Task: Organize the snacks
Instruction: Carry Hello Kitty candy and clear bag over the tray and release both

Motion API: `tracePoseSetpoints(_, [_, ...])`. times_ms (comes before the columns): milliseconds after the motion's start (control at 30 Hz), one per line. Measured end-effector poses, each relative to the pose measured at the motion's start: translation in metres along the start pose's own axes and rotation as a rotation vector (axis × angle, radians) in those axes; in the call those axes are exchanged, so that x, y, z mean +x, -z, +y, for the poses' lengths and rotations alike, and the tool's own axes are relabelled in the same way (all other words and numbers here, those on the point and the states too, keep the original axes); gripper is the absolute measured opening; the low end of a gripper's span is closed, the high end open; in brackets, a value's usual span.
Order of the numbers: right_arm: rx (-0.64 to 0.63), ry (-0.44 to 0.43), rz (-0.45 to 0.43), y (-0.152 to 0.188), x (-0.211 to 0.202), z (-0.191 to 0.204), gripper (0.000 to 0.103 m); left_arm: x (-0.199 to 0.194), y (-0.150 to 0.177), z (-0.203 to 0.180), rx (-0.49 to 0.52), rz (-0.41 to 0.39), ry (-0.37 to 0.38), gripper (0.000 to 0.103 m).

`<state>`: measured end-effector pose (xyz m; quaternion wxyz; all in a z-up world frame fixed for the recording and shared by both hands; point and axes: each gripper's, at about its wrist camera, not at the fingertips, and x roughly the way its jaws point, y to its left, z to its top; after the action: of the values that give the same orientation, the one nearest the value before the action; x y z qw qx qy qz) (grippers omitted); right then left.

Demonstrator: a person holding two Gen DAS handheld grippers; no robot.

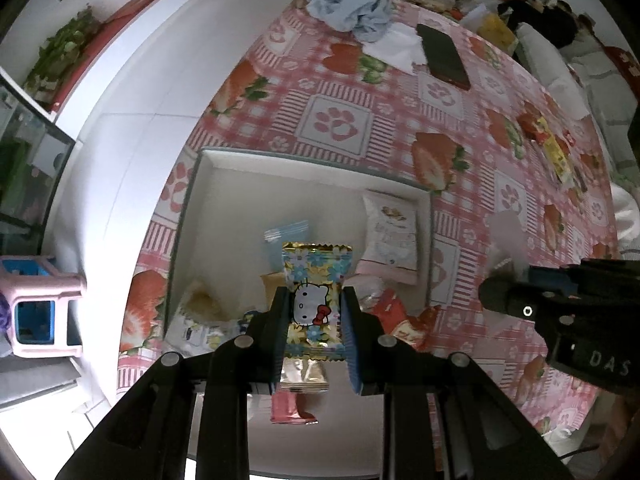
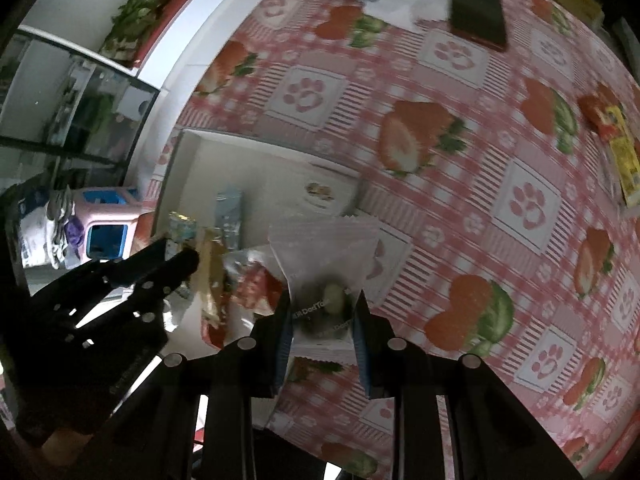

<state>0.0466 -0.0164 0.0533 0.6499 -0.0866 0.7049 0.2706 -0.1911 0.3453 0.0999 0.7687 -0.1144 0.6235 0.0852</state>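
My left gripper (image 1: 315, 312) is shut on a Hello Kitty snack packet (image 1: 316, 300) with a gold flowered wrapper, held above the white box (image 1: 208, 160) on the table. The box holds several snack packets, among them a white pouch (image 1: 390, 232) at its right side. My right gripper (image 2: 323, 312) is shut on a clear and white snack packet (image 2: 326, 264) with a greenish piece inside, held over the tablecloth just right of the box (image 2: 188, 136). The right gripper's body shows in the left wrist view (image 1: 560, 308); the left gripper shows dark in the right wrist view (image 2: 132, 280).
A pink strawberry-and-paw tablecloth (image 1: 340, 120) covers the table. A black phone (image 1: 444, 56), white tissue and a blue cloth (image 1: 348, 0) lie at the far end. Red and yellow snack packets (image 1: 548, 144) lie at the right. A pink stool (image 1: 36, 308) stands on the floor at left.
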Motion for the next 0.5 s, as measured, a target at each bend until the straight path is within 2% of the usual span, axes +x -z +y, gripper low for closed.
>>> tracePoseSetpoints(500, [-0.020, -0.032, 0.032, -0.017, 0.021, 0.029, 0.029, 0.007, 0.001, 0.020, -0.023, 0.020, -0.012, 0.027])
